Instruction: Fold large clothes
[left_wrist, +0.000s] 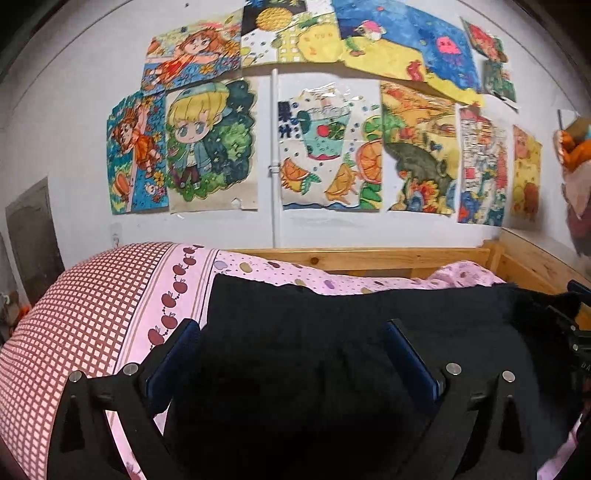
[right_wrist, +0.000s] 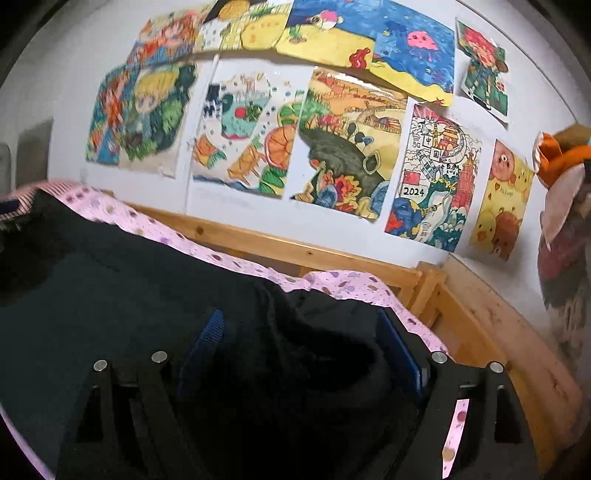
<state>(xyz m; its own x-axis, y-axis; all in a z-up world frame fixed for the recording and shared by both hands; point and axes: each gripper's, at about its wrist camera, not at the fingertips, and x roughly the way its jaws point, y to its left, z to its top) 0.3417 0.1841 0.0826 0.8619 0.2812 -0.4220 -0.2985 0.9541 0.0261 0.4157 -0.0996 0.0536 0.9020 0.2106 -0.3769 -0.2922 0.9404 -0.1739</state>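
Note:
A large black garment lies spread on a bed with a pink patterned sheet. In the left wrist view my left gripper hovers low over the garment's left part, its blue-padded fingers wide apart with only flat cloth under the gap. In the right wrist view the same black garment fills the lower left. My right gripper stands open at the garment's right end, where a bunched hump of black cloth sits between the fingers without being pinched.
A wooden bed frame runs along the far side and right end of the bed. Several colourful drawings hang on the white wall behind. A stuffed toy hangs at the far right. A checked red-and-pink strip covers the bed's left end.

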